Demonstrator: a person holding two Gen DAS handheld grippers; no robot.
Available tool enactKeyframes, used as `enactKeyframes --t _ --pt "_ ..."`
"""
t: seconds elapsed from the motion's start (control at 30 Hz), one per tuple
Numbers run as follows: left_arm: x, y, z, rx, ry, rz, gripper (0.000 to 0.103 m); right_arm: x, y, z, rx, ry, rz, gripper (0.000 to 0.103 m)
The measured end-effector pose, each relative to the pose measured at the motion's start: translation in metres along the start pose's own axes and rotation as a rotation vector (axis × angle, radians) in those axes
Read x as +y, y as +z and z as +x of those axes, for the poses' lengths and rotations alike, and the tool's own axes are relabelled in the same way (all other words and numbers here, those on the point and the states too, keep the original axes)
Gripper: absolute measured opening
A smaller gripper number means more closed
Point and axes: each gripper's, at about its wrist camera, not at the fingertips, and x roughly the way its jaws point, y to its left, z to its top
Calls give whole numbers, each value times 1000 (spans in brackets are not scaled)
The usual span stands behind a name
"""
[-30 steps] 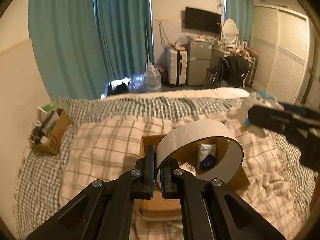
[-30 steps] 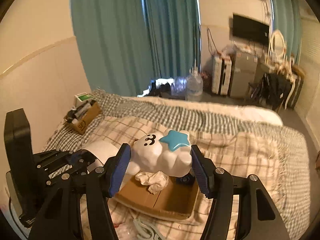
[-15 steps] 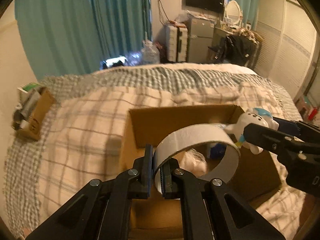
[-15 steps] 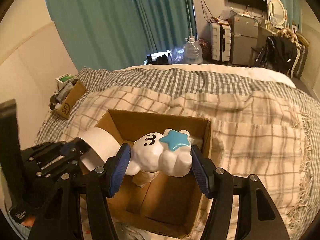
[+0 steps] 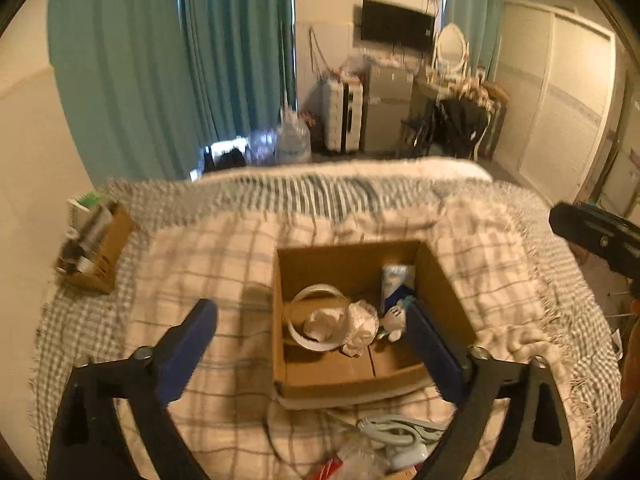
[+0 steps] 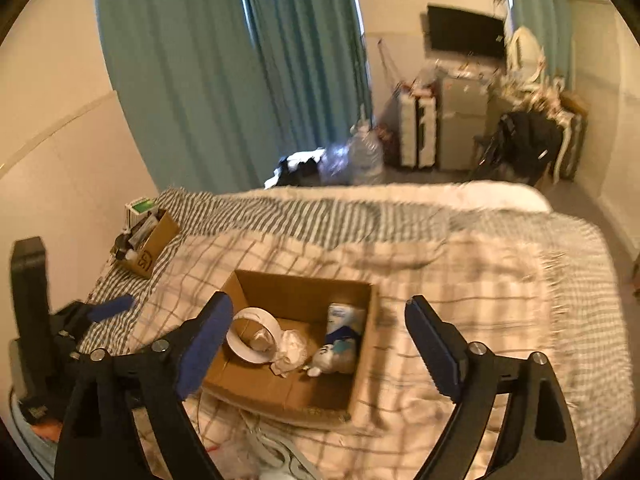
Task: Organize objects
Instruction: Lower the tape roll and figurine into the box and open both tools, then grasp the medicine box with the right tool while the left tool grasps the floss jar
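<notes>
An open cardboard box (image 5: 352, 376) (image 6: 276, 396) sits on the plaid bedspread. Inside it lie a white tape roll (image 5: 316, 316) (image 6: 250, 334), a white cloud toy with a blue star (image 5: 394, 320) (image 6: 332, 354), crumpled white paper (image 5: 362, 326) (image 6: 290, 350) and a blue-and-white packet (image 5: 394, 280) (image 6: 344, 320). My left gripper (image 5: 312, 344) is open and empty, raised above the box. My right gripper (image 6: 320, 340) is open and empty, above the box too; it also shows at the right edge of the left wrist view (image 5: 596, 236).
A small cardboard box of toiletries (image 5: 94, 248) (image 6: 146, 240) stands at the bed's far left by the wall. Loose items, with a grey cable (image 5: 400, 432) and a plastic wrapper, lie on the bedspread in front of the big box. Teal curtains and furniture stand beyond the bed.
Both grippers opened and pulled up and back. The tape roll left my left gripper and the cloud toy left my right gripper; both now lie in the box.
</notes>
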Motion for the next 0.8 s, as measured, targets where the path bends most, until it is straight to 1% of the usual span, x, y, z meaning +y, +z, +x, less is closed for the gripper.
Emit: enactKeyframes --t 0.07,0.13,0.27,0.33,0.43,0.5,0.6,0.67,0.8 --pt "0 -1 -36 -53 9 17 103 7 0 -33 -30 -33 -40 88" --pt "2 -5 -62 -89 31 26 103 15 -5 -68 -56 -40 -67 90" --pt "11 -22 -108 -141 38 13 103 33 -18 -116 -91 -65 -109 92" --pt "16 -34 -123 -158 52 -5 103 44 -29 -132 -93 -75 -134 92" --pt "26 -60 -141 -185 50 -42 103 59 -48 -147 -95 -77 -160 92" --pt "31 -81 -146 -192 55 -69 103 71 -69 -150 -87 -80 -183 92" --pt "36 -110 -144 -180 56 -101 103 79 -98 -142 -56 -68 -179 92" --pt "40 -133 -136 -161 69 -120 103 84 -119 -125 -10 -58 -168 92" --pt "42 -176 -111 -99 111 -140 103 90 -162 -79 101 -67 -167 92"
